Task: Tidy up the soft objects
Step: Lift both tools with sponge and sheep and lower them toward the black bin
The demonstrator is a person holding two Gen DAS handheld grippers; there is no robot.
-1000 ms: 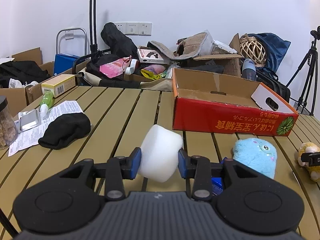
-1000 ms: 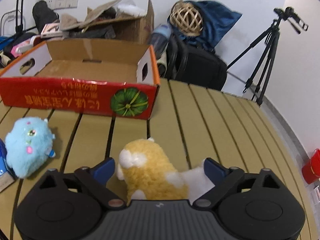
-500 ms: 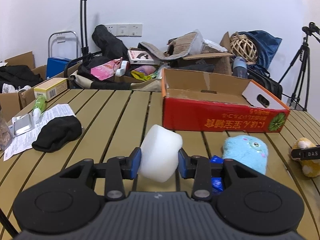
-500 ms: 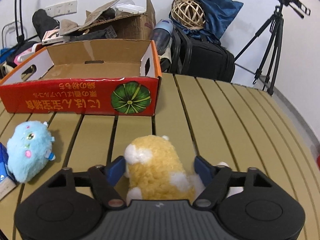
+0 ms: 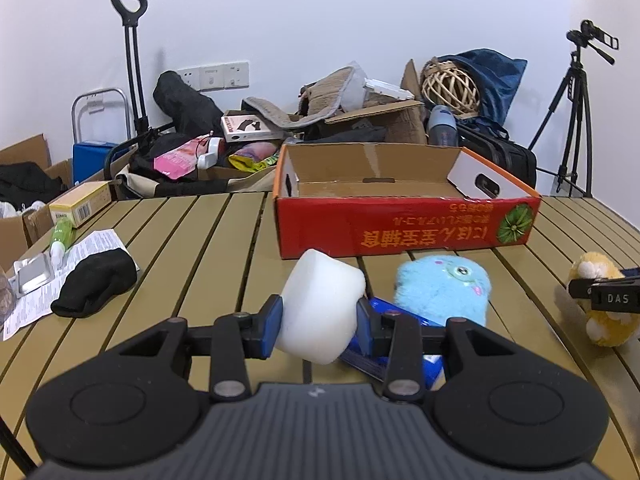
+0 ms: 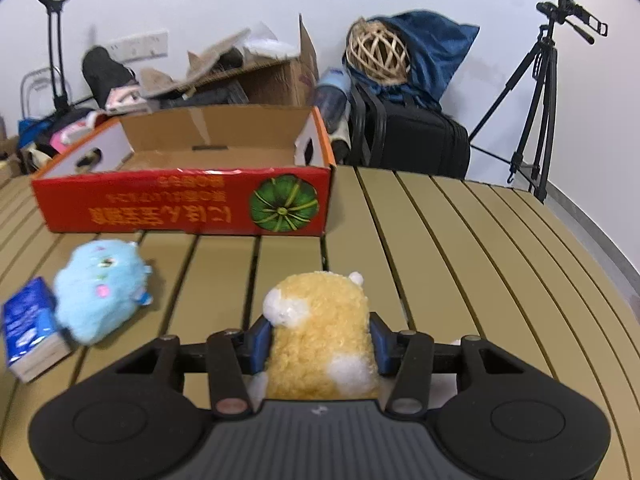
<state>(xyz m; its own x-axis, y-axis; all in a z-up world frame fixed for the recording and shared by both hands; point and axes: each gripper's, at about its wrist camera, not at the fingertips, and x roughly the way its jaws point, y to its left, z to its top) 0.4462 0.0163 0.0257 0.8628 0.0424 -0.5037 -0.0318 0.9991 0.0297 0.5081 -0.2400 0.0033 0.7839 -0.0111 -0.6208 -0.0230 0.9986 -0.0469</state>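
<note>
Yellow plush [image 6: 320, 332] between closing right hand-held gripper [image 6: 320, 344] (pads touching); slatted table [image 6: 460, 264] beyond bare.

I'm seeing the white foam block [image 5: 322, 308] hanging tilted above the slats, near the red box [image 5: 404, 229]. The yellow plush [image 6: 320, 336] is standing upright at right, the blue plush [image 6: 100, 292] lying left of it.

A cluttered recording room: camera tripod [image 5: 576, 116], piled boxes [image 5: 384, 120], slatted table [image 5: 224, 240].
</note>
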